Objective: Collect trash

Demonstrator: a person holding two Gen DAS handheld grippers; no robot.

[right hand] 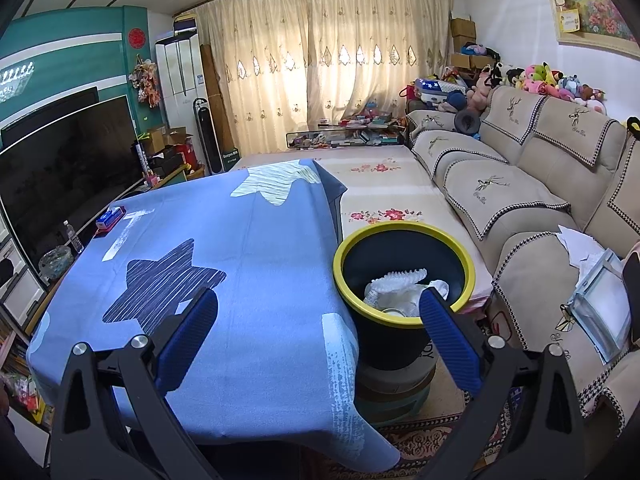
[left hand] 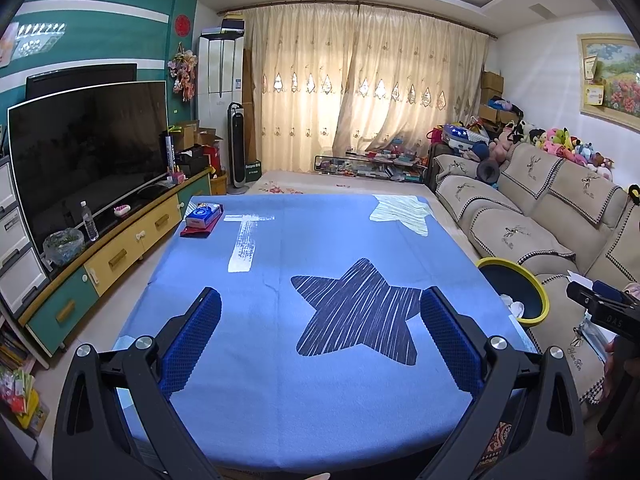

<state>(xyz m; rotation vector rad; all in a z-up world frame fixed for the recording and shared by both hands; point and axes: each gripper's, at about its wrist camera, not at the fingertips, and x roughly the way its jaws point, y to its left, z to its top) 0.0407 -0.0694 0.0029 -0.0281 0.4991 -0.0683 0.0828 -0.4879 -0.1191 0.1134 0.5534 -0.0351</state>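
Observation:
A dark bin with a yellow rim (right hand: 404, 232) stands at the table's right side, with white crumpled trash (right hand: 400, 288) inside; it also shows in the left wrist view (left hand: 516, 276). My right gripper (right hand: 318, 308) is open and empty, its right finger just above the bin's near rim. My left gripper (left hand: 320, 312) is open and empty above the blue star-patterned tablecloth (left hand: 280, 360). The right gripper's body shows at the right edge of the left wrist view (left hand: 600, 308).
A blue tissue pack on a red item (left hand: 202, 218) lies at the table's far left corner. A sofa (right hand: 540, 184) runs along the right, with papers (right hand: 592, 280) on its seat. A TV stand (left hand: 100, 248) lines the left. The bin sits on a stool (right hand: 392, 388).

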